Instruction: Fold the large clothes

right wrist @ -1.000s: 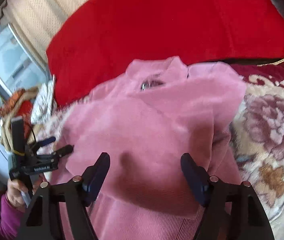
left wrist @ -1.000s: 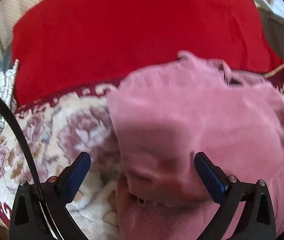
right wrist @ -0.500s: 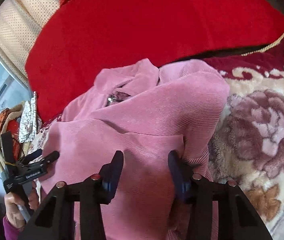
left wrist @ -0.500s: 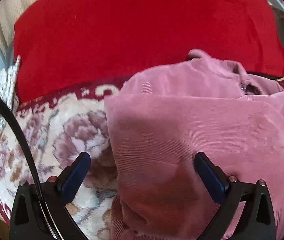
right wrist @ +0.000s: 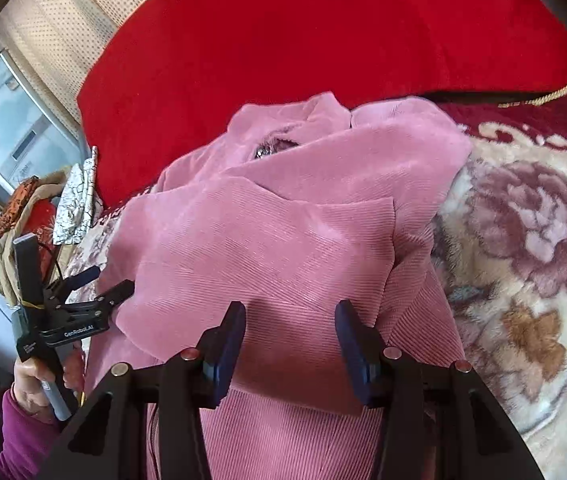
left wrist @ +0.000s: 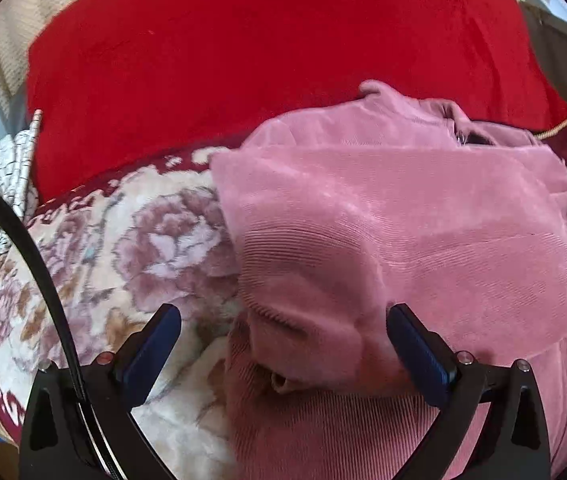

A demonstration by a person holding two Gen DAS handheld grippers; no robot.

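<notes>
A pink corduroy garment (left wrist: 403, 240) lies on a floral blanket (left wrist: 155, 248), its collar (right wrist: 279, 148) toward the red cushion and a layer folded over the body. My left gripper (left wrist: 283, 328) is open wide over the garment's left folded edge, and the pads do not press it. It also shows at the left of the right wrist view, where the left gripper (right wrist: 109, 280) reaches the garment's side. My right gripper (right wrist: 289, 332) has its jaws about half apart over the folded layer's lower edge. The cloth lies flat between them, not bunched.
A big red cushion (right wrist: 323, 40) lies behind the garment. White crackle-patterned cloth (left wrist: 7, 168) and cluttered items (right wrist: 23, 208) sit at the left by a window (right wrist: 3, 120). A hand (right wrist: 31, 376) in a purple sleeve holds the left gripper. A black cable (left wrist: 35, 256) crosses the left view.
My right gripper's jaws have narrowed from wide to about half apart over the cloth. The left gripper's jaws stay wide. Both views dipped toward the garment and came back.
</notes>
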